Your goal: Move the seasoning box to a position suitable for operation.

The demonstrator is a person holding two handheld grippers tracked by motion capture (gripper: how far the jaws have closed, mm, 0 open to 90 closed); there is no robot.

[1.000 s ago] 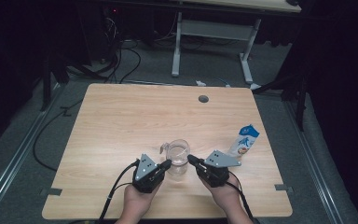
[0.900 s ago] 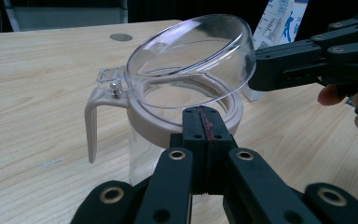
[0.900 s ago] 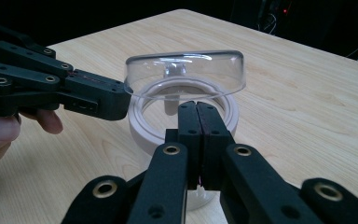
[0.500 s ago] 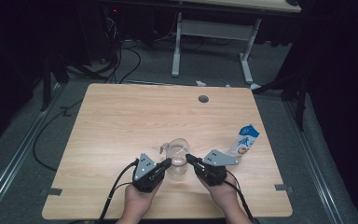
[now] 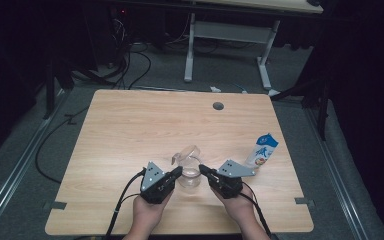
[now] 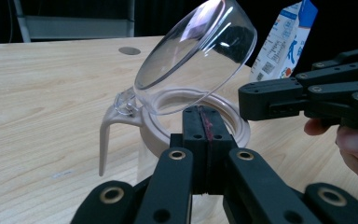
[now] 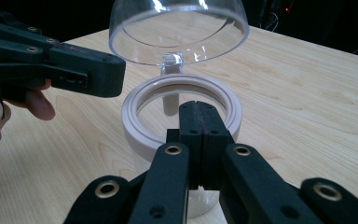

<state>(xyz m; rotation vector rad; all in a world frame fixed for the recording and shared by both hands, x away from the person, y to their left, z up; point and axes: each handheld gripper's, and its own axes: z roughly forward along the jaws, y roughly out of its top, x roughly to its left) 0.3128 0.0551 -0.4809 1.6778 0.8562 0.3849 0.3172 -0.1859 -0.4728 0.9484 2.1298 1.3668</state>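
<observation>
While both claws stay closed, a clear pitcher sits between them.
Left claw and right claw flank it near the counter's front edge, lid tipped open.

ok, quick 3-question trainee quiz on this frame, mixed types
1. True or false: the jug's clear lid is flipped open.
2. What stands at the table's right edge? A) milk carton B) mug C) bowl
3. Fill in: the left gripper and right gripper both have their jaws ____.

Key: 1 true; 2 A, the milk carton; 3 shut, with nothing held, one on each side of the jug.
</observation>
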